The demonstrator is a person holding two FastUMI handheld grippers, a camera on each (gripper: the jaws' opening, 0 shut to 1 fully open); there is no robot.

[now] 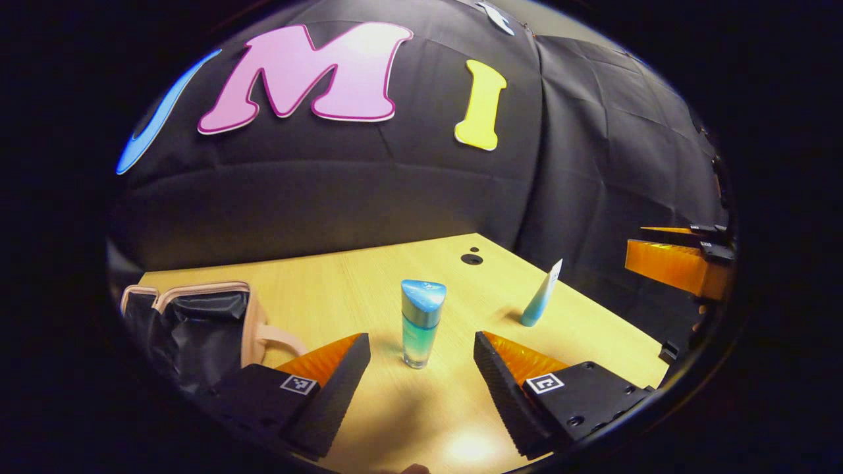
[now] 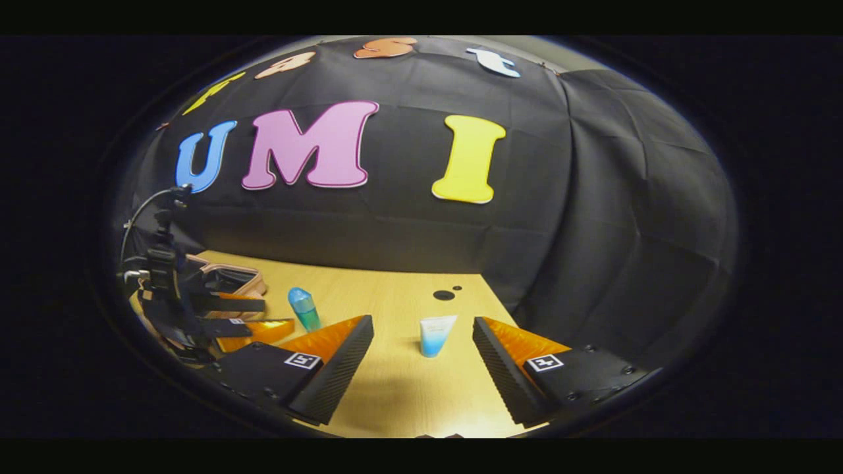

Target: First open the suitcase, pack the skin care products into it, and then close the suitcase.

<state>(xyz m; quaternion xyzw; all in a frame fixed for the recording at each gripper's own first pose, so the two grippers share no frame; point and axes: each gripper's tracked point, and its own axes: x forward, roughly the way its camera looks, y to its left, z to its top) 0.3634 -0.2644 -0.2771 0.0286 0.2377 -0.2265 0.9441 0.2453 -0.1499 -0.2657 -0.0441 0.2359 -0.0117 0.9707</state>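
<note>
In the left gripper view a blue-capped bottle (image 1: 421, 322) stands upright on the wooden table (image 1: 369, 276), just beyond my open left gripper (image 1: 421, 345) and centred between its fingers. A small blue-and-white tube (image 1: 541, 295) stands on its cap to the right. The open pink suitcase (image 1: 197, 329) with dark lining lies at the left. In the right gripper view my right gripper (image 2: 423, 336) is open, with the tube (image 2: 436, 334) standing just past its fingertips. The bottle (image 2: 304, 308) and the left gripper (image 2: 250, 316) are at the left, in front of the suitcase (image 2: 230, 276).
Two dark round holes (image 1: 471, 258) mark the table near its far edge. The table's right edge (image 1: 632, 329) runs close beside the tube. The right gripper (image 1: 678, 263) shows at the far right of the left gripper view. The black cloth wall stands behind the table.
</note>
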